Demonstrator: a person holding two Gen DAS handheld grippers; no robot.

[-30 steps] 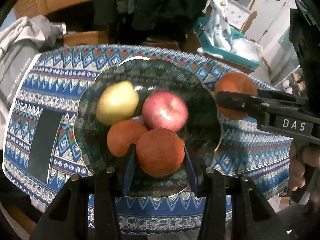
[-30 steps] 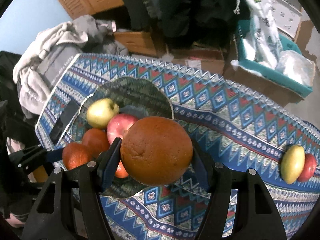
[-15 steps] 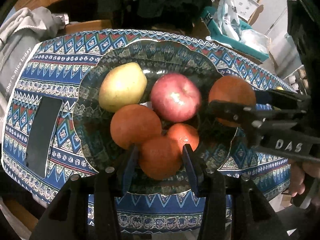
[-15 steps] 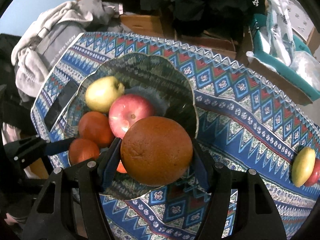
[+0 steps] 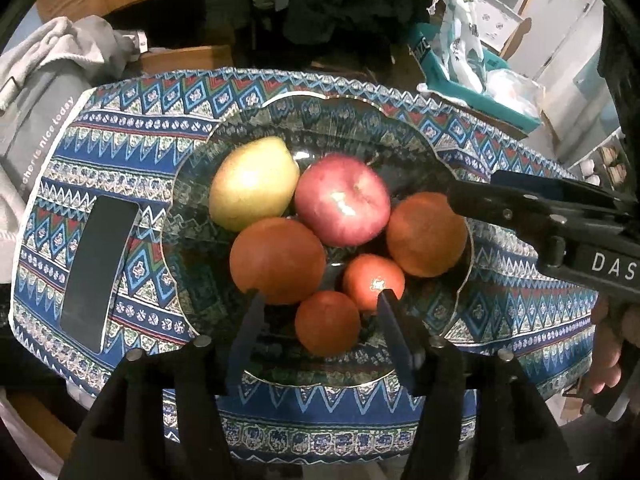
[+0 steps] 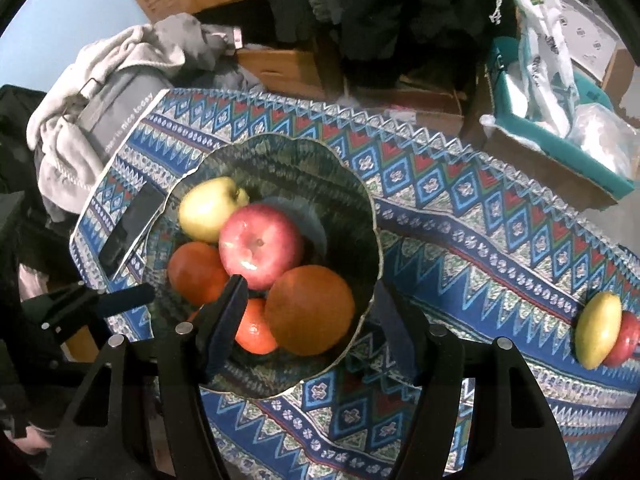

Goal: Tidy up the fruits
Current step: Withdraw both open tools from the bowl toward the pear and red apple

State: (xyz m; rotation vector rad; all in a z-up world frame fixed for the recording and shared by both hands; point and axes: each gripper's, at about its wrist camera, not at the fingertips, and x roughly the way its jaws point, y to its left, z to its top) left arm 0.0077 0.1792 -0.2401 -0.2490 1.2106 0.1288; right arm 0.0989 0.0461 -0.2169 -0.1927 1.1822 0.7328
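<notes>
A dark patterned plate point(image 5: 400, 136) point(image 6: 320, 168) holds a yellow apple point(image 5: 254, 182), a red apple point(image 5: 342, 200) point(image 6: 260, 244), a big orange point(image 5: 426, 234) point(image 6: 310, 310), another orange point(image 5: 278, 260) and two small oranges point(image 5: 327, 322) point(image 5: 372, 280). My left gripper point(image 5: 318, 300) is open, its fingers apart on either side of the small orange that lies on the plate. My right gripper point(image 6: 312, 292) is open, its fingers wide on either side of the big orange that rests on the plate. A yellow apple point(image 6: 598, 328) and a red apple point(image 6: 626, 338) lie at the cloth's right end.
A blue patterned tablecloth point(image 5: 120, 152) covers the table. A black phone point(image 5: 98, 268) lies left of the plate. Grey clothing point(image 6: 100, 92) is heaped at the far left. A teal box with bags point(image 6: 560, 120) stands behind on the right.
Both grippers have opened. The left one has let its small orange down on the plate's near side; the right one has let the big orange down on the plate's right side.
</notes>
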